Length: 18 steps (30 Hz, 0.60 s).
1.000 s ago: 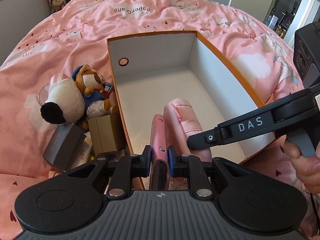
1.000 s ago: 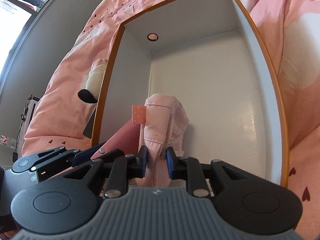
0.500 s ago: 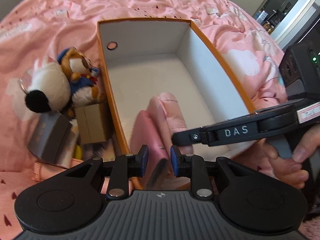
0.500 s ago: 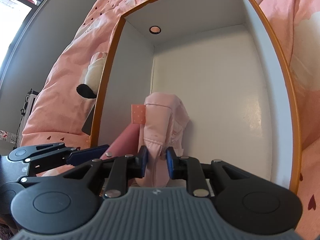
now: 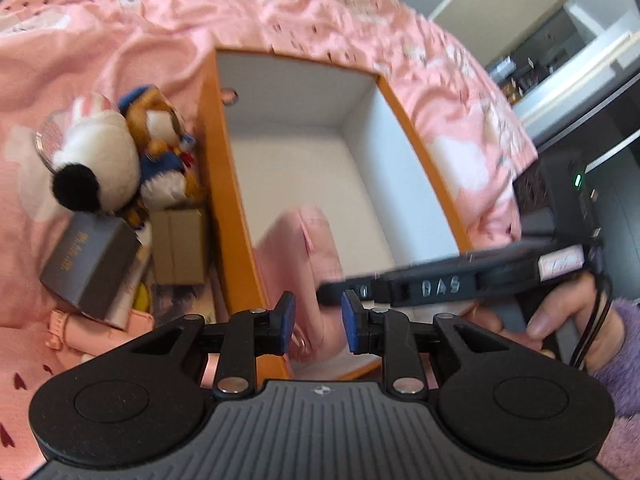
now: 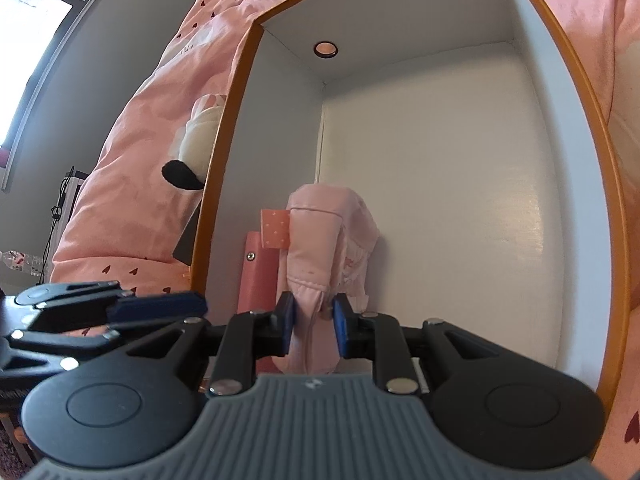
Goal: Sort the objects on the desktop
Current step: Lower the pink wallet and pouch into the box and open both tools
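Observation:
An orange-rimmed white box [image 5: 224, 200] lies open on a pink bedspread. Inside it, near the front left corner, a light pink fabric pouch [image 6: 328, 232] stands upright, and my right gripper [image 6: 314, 320] is shut on its lower hem. A darker pink notebook [image 6: 258, 276] with a snap stands between the pouch and the box's left wall. My left gripper [image 5: 318, 322] is open and holds nothing, hovering over the box's near edge. In the right wrist view the left gripper [image 6: 160, 316] sits low at the left, outside the box wall.
Left of the box lie a white plush toy [image 5: 96, 160], a brown bear plush [image 5: 164, 148], a dark grey box [image 5: 92, 264] and a small brown carton [image 5: 178, 248]. A hand [image 5: 560, 320] in a purple sleeve grips the right tool. The far half of the box floor [image 6: 440, 160] is bare.
The left gripper opened, let go of the pink notebook and drew back from the box. The notebook now stands inside beside the pouch. The right gripper kept its hold.

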Tool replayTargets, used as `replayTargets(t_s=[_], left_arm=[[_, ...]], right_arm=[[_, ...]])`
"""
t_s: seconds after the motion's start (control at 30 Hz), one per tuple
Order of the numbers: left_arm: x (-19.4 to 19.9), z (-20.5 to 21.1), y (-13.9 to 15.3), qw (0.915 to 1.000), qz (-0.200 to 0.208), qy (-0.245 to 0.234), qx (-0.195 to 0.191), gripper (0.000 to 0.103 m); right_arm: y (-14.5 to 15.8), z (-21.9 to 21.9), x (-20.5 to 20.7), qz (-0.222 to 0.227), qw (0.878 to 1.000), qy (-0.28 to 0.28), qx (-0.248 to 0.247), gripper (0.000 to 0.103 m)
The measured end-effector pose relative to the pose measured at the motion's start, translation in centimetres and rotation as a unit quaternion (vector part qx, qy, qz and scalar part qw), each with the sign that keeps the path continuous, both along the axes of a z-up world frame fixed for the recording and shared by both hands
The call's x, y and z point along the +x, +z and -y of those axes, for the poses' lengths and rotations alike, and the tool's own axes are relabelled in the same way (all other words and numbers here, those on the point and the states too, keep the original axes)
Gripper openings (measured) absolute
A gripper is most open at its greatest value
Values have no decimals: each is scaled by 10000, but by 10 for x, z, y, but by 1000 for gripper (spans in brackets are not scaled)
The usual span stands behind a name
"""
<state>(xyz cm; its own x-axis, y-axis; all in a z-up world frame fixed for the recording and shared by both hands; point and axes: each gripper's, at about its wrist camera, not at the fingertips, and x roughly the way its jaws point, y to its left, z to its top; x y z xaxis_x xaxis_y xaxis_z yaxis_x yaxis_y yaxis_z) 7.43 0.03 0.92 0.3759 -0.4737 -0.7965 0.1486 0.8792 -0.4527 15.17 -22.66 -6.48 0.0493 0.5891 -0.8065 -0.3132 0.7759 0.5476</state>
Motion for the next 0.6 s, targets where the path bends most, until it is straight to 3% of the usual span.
replayTargets(t_s=[0.13,0.4,0.6], left_arm=[[2,-18,13,9991,254,329,15,28],[8,-40,1,9964,163,816,163,28],[6,-44,-8,9961,131,850,174,28]], right_arm=[[1,-9,-3,-8,9998,138,-108,22],[-2,-28,-10,-2,9983,460,-346,23],[0,-39,-22,304,9970,505,-496,23]])
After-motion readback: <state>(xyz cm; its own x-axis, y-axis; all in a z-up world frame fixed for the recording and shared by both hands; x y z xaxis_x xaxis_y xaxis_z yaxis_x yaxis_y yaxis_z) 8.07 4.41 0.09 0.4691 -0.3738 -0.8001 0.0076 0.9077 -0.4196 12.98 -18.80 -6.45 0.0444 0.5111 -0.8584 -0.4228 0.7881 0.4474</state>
